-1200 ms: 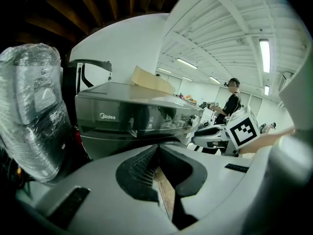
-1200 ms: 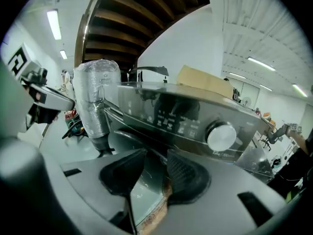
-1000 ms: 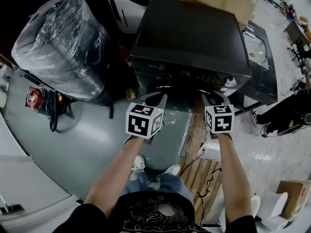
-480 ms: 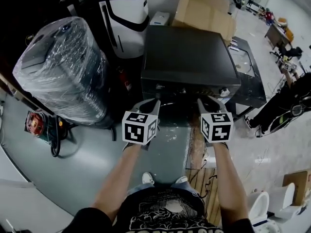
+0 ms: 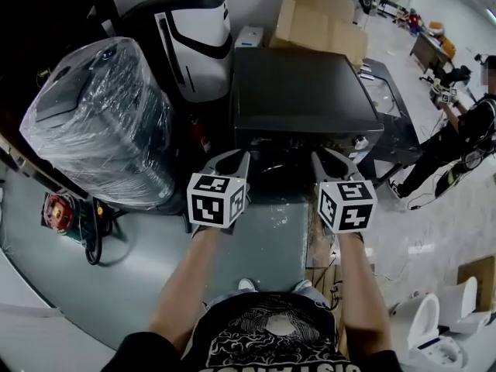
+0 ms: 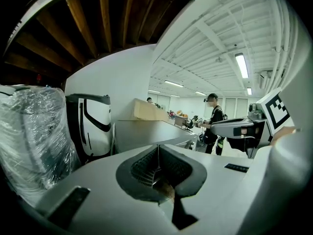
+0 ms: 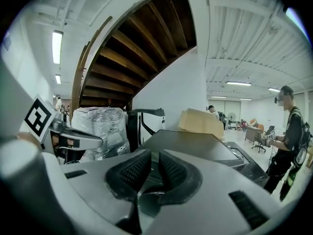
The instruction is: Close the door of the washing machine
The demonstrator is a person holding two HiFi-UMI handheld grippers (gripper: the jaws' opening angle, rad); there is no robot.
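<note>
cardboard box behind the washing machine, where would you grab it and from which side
Probably the top flap edge of the cardboard box: it is thin, while the flat walls look too broad to pinch. Come from above and the front, over the washing machine, which stands right in front of it; a white and black appliance stands at its left.

washing machine [image 5: 304, 84] near wrapped bundle [image 5: 97, 126]

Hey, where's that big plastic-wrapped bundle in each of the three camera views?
Head view: the plastic-wrapped bundle fills the upper left.
Left gripper view: at the far left edge.
Right gripper view: left of centre, behind the jaws.
Shared landmark: the black-and-white machine, just right of the bundle in all three.
</note>
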